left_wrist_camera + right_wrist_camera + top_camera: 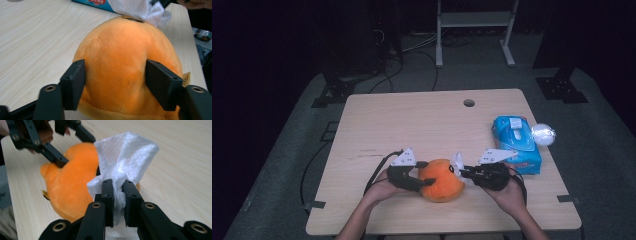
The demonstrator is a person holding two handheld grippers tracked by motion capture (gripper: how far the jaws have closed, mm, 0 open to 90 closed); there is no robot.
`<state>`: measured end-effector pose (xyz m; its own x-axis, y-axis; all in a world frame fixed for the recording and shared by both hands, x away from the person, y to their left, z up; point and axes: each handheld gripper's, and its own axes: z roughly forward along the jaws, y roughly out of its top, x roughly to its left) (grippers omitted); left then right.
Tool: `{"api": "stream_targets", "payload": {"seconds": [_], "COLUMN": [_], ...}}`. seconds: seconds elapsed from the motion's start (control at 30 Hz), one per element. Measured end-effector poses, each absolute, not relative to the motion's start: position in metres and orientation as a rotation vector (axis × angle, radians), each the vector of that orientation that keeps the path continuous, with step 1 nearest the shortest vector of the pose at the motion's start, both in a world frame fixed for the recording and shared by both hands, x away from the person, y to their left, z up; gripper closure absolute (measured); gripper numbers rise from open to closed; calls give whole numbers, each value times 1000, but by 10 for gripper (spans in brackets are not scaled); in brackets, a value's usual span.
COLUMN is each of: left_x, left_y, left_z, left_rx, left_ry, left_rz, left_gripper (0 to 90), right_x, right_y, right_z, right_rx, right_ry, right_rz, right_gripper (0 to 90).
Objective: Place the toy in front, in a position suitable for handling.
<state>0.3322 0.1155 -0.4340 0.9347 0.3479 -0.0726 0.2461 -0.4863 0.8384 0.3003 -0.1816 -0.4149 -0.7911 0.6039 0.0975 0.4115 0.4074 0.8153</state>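
The orange plush toy point(441, 180) sits near the front edge of the table point(412, 115). It is held between the 2 jaws of the left gripper point(115, 85), so it cannot slide while it is wiped. The jaws look pressed into the soft sides, though how hard is not clear. A white wipe point(125, 157) is pinched tight in the right gripper point(117, 188) and laid against the toy. The blue wipe pack point(517, 142) is kept close by on the right.

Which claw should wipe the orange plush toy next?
Probably the right claw: it already pinches the white tissue against the orange plush toy. The left claw straddles the toy, steadying it.
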Motion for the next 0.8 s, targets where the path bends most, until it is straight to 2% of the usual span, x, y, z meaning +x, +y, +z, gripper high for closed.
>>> {"api": "stream_targets", "payload": {"seconds": [0.1,0.17,0.4,0.63,0.8], "left_x": [333,333,329,326,324], "left_y": [117,115,113,109,106], "left_z": [-424,-423,-431,-433,-434], "left_rx": [2088,2071,2105,2106,2109], "left_ry": [443,453,402,390,393], "left_rz": [68,39,85,111,136], "left_gripper": [198,220,304,304,301], "right_x": [290,282,280,298,283], "right_y": [-172,-167,-168,-194,-175], "right_z": [-417,-416,-411,-420,-409], "right_rx": [831,787,776,944,784], "right_ry": [2520,2552,2531,2478,2528], "right_rz": [1314,1338,1373,1330,1452], "right_gripper": [801,801,800,802,801]}}
